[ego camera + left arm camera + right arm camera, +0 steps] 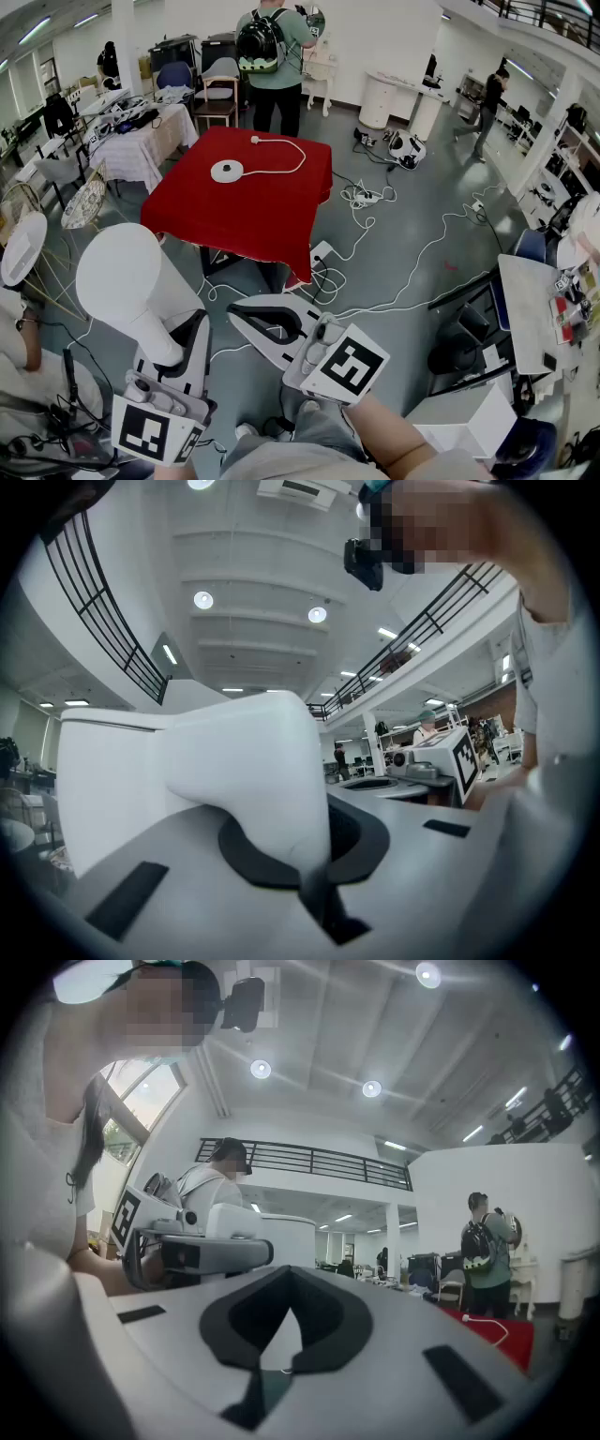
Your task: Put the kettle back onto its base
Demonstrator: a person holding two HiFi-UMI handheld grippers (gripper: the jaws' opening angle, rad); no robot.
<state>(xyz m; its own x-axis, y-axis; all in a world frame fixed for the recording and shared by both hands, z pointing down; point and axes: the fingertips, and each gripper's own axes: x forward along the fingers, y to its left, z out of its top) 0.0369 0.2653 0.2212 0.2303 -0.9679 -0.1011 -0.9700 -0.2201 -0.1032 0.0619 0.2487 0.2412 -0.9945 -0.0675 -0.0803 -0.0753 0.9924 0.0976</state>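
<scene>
The white kettle [127,272] hangs low at the left in the head view, over the floor and well short of the red table [272,211]. My left gripper [176,354] is shut on the kettle's handle [253,771], with the kettle body [122,780] just left of it. The round white base [228,171] lies on the red table, and its cord runs to a plug [255,140]. Nothing is between the shut jaws of my right gripper [248,319], which is held beside the left one. The right gripper view shows its jaws [286,1283] meeting, with the kettle [281,1237] to the left.
A person with a backpack [272,47] stands behind the red table. Cables [375,197] trail over the grey floor to its right. A cluttered cloth-covered table [141,131] stands at the left and a white desk [534,309] at the right.
</scene>
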